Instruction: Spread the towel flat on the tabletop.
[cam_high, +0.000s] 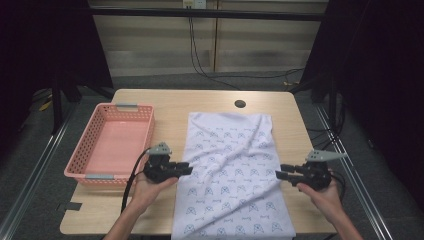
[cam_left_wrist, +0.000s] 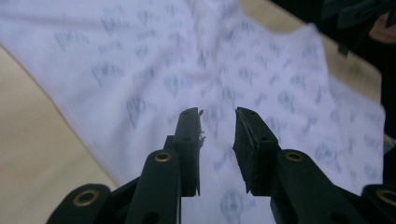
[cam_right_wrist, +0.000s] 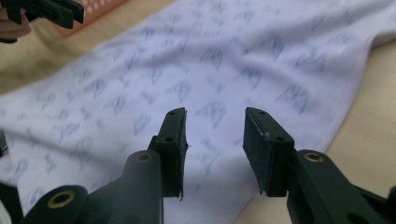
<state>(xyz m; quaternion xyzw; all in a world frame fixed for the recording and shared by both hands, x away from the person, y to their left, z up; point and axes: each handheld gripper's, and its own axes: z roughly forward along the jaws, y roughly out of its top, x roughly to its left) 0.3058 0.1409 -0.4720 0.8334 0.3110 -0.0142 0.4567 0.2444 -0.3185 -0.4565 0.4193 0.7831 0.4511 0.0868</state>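
on the wooden table (cam_high: 165, 107) the white printed cloth (cam_high: 230, 165) lies spread lengthwise between my two hands, a little rumpled toward its far end, with the pink basket (cam_high: 100, 172) sitting empty off to its left; i judge this to be the approach before a fold, nothing gripped yet. my left gripper (cam_high: 187, 169) points inward at the cloth's left edge, jaws parted narrowly and holding nothing; my right gripper (cam_high: 280, 172) points inward at the right edge, jaws a bit wider, also holding nothing. next, i think, each must drop lower and close on its own edge; both forearms come in low from the near side, palms cupped under the tools.
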